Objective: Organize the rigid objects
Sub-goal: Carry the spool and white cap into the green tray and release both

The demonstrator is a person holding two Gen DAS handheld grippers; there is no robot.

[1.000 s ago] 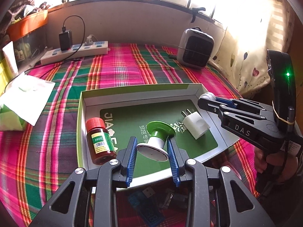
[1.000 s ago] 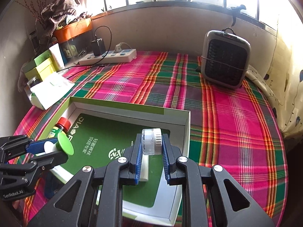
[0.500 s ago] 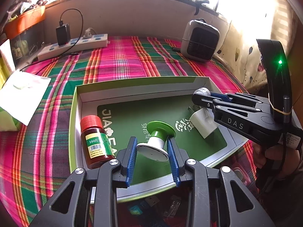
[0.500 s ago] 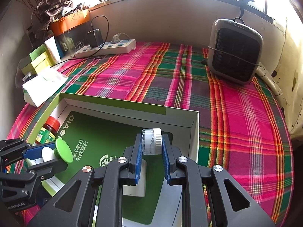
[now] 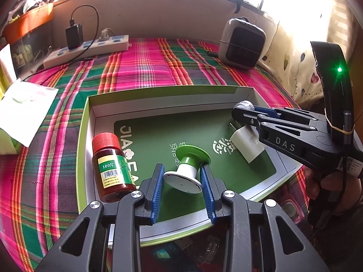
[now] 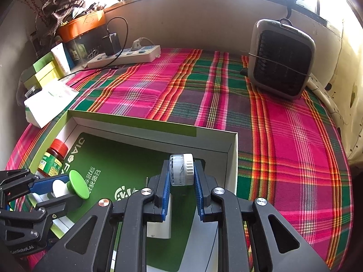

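Observation:
A shallow green-lined box (image 5: 172,95) (image 6: 233,158) lies on the plaid cloth. My left gripper (image 5: 182,181) is shut on a green-and-white spool-shaped piece (image 5: 188,167) held over the box's near side; it also shows in the right wrist view (image 6: 72,185). My right gripper (image 6: 181,179) is shut on a small clear round container with a white lid (image 6: 181,170) above the box's right part, seen too in the left wrist view (image 5: 245,106). A red-capped brown pill bottle (image 5: 111,167) (image 6: 53,156) stands in the box's left corner. A white plug adapter (image 5: 246,145) (image 6: 158,224) lies under the right gripper.
A grey heater (image 5: 241,43) (image 6: 280,59) stands at the back right. A white power strip (image 5: 88,49) (image 6: 124,55) with a black charger lies at the back. A tissue box (image 5: 20,111) (image 6: 45,104) and green boxes (image 6: 43,72) sit at the left.
Both grippers have moved farther over the box while holding their objects. The right gripper has shifted above the white plug adapter and partly hides it.

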